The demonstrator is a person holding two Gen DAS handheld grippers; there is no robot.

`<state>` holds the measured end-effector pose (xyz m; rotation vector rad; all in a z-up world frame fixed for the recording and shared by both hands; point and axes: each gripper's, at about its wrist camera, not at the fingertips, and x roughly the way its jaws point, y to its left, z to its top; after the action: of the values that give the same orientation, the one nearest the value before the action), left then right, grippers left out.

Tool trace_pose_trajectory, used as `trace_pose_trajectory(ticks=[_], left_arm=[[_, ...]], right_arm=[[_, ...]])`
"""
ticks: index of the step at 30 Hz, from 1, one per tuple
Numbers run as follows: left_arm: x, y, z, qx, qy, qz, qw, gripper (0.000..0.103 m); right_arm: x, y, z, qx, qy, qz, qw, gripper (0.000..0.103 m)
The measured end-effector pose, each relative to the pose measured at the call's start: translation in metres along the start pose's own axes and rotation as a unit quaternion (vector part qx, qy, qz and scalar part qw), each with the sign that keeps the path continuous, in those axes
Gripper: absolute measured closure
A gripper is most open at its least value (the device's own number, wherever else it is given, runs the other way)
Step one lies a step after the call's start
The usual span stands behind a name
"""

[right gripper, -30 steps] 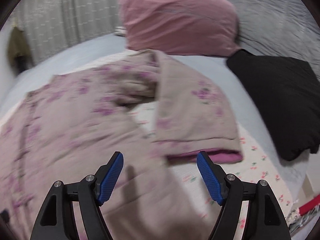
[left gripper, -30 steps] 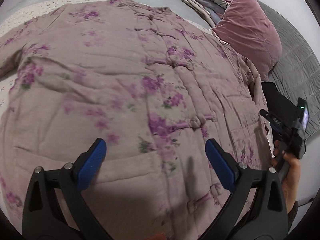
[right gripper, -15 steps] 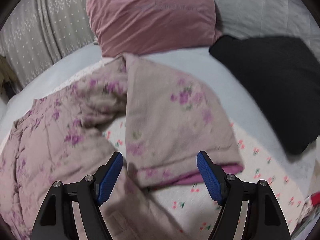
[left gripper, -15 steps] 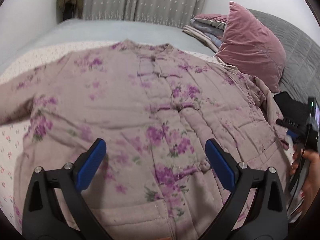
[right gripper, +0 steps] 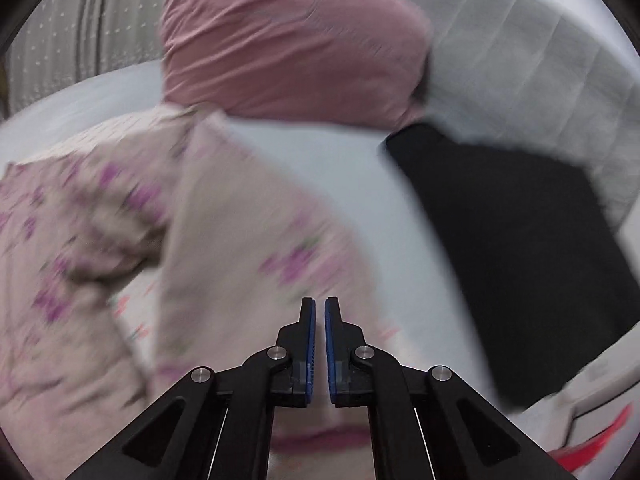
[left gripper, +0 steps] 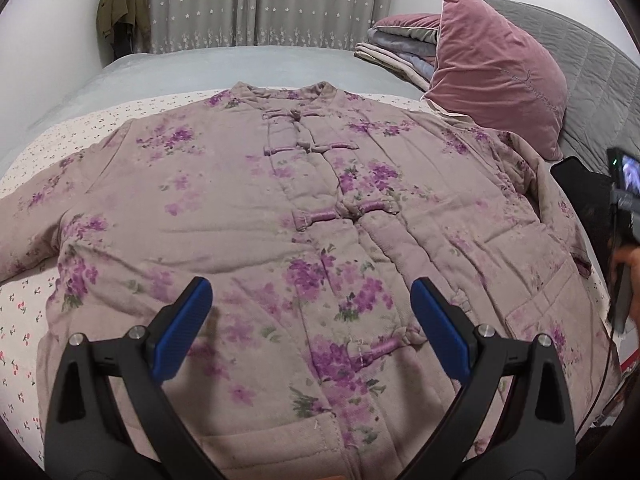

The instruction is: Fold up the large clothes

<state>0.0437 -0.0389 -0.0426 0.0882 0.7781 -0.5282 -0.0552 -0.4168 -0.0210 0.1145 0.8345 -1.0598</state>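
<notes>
**Floral jacket flat on the bed, right jaws pinched together**

Left wrist view: the quilted floral jacket (left gripper: 320,216) lies spread front-up on the bed (left gripper: 240,60), buttoned with knot fastenings, collar toward the curtains (left gripper: 264,0). The left gripper (left gripper: 312,320) hangs above its lower front with jaws wide apart and nothing between them. A pink cushion (left gripper: 496,68) stands at the jacket's far right shoulder, beside a stack of folded blankets (left gripper: 400,44). A hand (left gripper: 628,276) with the other tool shows at the right edge.

Right wrist view, blurred: the right gripper (right gripper: 319,320) has its blue pads drawn together with no cloth visibly between them, over the jacket's sleeve (right gripper: 240,248). A black cloth (right gripper: 520,240) lies to the right, the pink cushion beyond.
</notes>
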Motion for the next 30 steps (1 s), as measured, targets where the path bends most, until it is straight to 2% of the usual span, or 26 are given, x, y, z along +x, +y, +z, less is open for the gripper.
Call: trace_pose_trajectory(ticks=[5,7,9,10,11,12,13,14,15,17,18,20,22,24,25,27,30], left_arm=[[0.011,0.004,-0.002,-0.008,0.013,0.002,0.9999,0.004],[0.015,0.006,-0.003,-0.011,0.017,0.001,0.9998,0.004],[0.020,0.006,-0.004,-0.011,0.024,0.000,0.9996,0.004],[0.023,0.006,-0.004,-0.009,0.026,0.002,0.9996,0.004],[0.024,0.006,-0.005,-0.007,0.027,0.003,0.9996,0.004],[0.025,0.006,-0.005,-0.006,0.028,0.004,0.9996,0.004],[0.025,0.006,-0.005,-0.005,0.028,0.004,0.9996,0.004],[0.024,0.005,-0.005,-0.004,0.026,0.003,0.9996,0.004],[0.023,0.005,-0.005,-0.003,0.024,0.002,0.9997,0.004],[0.024,0.005,-0.005,-0.001,0.026,0.001,0.9997,0.004],[0.025,0.005,-0.006,0.001,0.028,0.001,0.9996,0.004],[0.026,0.004,-0.006,0.003,0.030,0.003,0.9995,0.004],[0.026,0.002,-0.006,0.006,0.029,0.005,0.9995,0.004],[0.026,0.001,-0.007,0.009,0.029,0.007,0.9995,0.004],[0.027,0.001,-0.007,0.010,0.029,0.009,0.9995,0.004],[0.027,0.000,-0.007,0.010,0.029,0.010,0.9995,0.004],[0.028,0.001,-0.007,0.007,0.031,0.009,0.9995,0.004]], right_arm=[[-0.002,-0.028,0.061,-0.043,-0.074,-0.114,0.990,0.099],[0.002,-0.039,0.093,-0.069,-0.111,-0.174,0.976,0.099],[0.014,-0.050,0.132,-0.105,-0.148,-0.254,0.950,0.098],[0.018,-0.056,0.146,-0.114,-0.154,-0.278,0.941,0.097],[0.019,-0.071,0.162,-0.111,-0.155,-0.293,0.937,0.093],[0.016,-0.090,0.175,-0.083,-0.152,-0.286,0.943,0.081],[0.010,-0.110,0.182,-0.037,-0.149,-0.257,0.954,0.071],[0.006,-0.122,0.184,-0.005,-0.148,-0.230,0.962,0.042],[0.001,-0.138,0.181,0.039,-0.144,-0.177,0.973,0.021],[-0.006,-0.148,0.163,0.071,-0.125,-0.070,0.987,0.020],[-0.006,-0.145,0.149,0.064,-0.110,-0.012,0.992,0.020],[-0.001,-0.129,0.114,0.037,-0.074,0.074,0.994,0.020],[0.009,-0.108,0.073,0.026,-0.022,0.144,0.989,0.020],[0.020,-0.081,0.036,0.025,0.043,0.226,0.973,0.021],[0.022,-0.069,0.025,0.024,0.060,0.250,0.966,0.021],[0.023,-0.045,0.015,0.012,0.074,0.273,0.959,0.021],[0.027,-0.007,0.009,-0.035,0.076,0.263,0.961,0.022]])
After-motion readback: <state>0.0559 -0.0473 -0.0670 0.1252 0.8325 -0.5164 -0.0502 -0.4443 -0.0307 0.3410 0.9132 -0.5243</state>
